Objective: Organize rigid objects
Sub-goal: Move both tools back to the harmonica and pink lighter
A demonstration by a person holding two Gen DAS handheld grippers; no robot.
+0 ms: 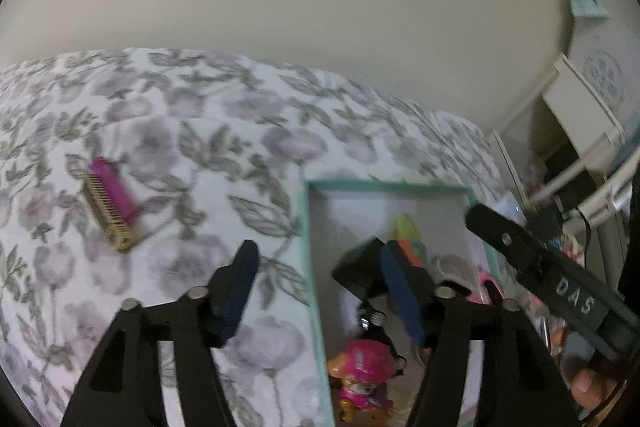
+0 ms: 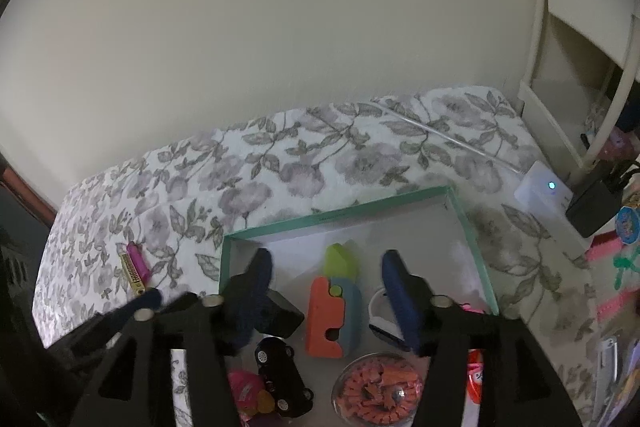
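1. My left gripper (image 1: 320, 291) is wide open and holds nothing; one finger hangs over the bedspread (image 1: 168, 115), the other over the box (image 1: 310, 227).
2. The comb (image 1: 110, 205) is the one loose thing I can see, lying on the bedspread well apart from the box, ahead and to the left of my left gripper.
3. Its long axis runs diagonally, teeth on its left side.
4. My right gripper (image 2: 328, 295) is also open and empty, over the box's toys, so I judge my left the nearer.
5. I'd turn my wrist to close across the comb's narrow width.
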